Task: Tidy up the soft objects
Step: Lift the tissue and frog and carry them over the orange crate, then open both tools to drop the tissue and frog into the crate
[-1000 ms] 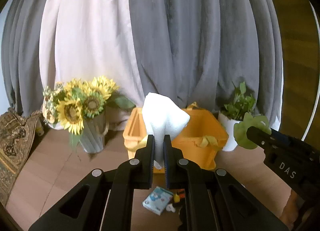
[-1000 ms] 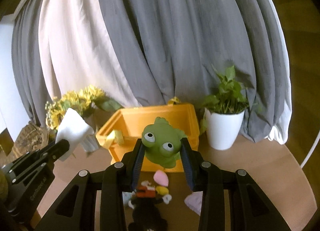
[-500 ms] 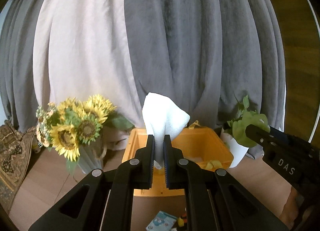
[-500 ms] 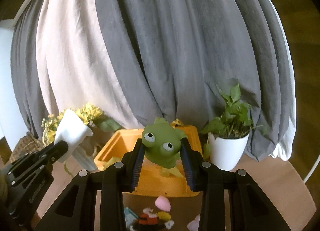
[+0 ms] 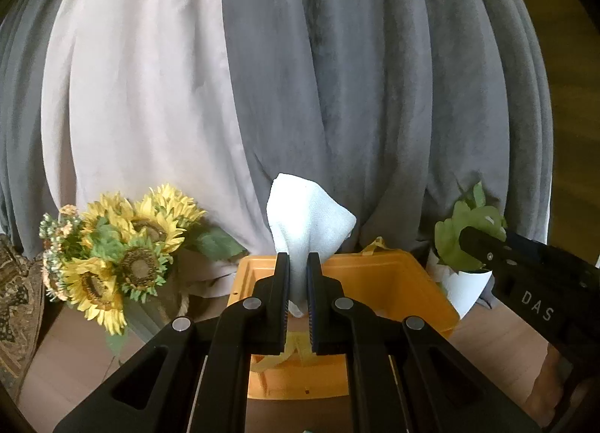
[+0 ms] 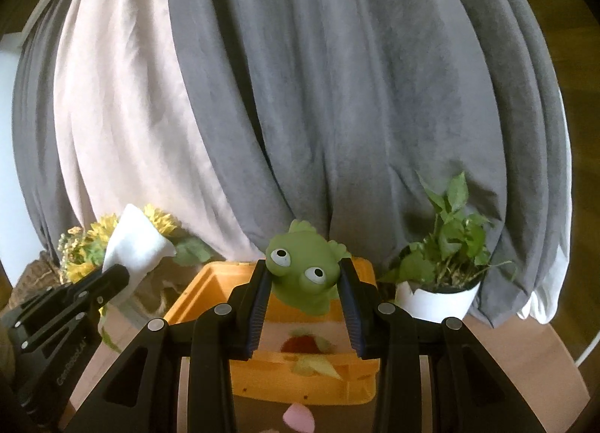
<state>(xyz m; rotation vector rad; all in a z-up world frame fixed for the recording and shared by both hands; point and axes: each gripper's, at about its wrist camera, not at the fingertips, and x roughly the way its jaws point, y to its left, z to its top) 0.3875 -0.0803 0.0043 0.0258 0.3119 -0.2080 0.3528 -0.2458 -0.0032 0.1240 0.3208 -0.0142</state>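
The left gripper (image 5: 298, 296) has its jaws pressed together on the lower end of a white cloth (image 5: 307, 223), which stands up above the tips in a loose peak. The right gripper (image 6: 305, 305) pinches a green frog toy (image 6: 303, 271) by its sides, jaws partly spread around the body. Both are held in the air just short of, and over the near edge of, an orange bin (image 5: 378, 275) on the wooden bench (image 5: 71, 361); some yellow and red items already lie inside it.

The likely slips come at the release. The cloth is gripped only by a narrow tail, so if the jaws part before it is over the bin's opening it could drape over the rim or slide down outside. The frog looks rounded and rubbery; it could squirt from the pads or bounce off the rim. The two grippers travel close together, so they may knock each other. A wide swing could also clip the potted plant (image 6: 446, 271) or the sunflowers (image 5: 123, 256) that flank the bin.
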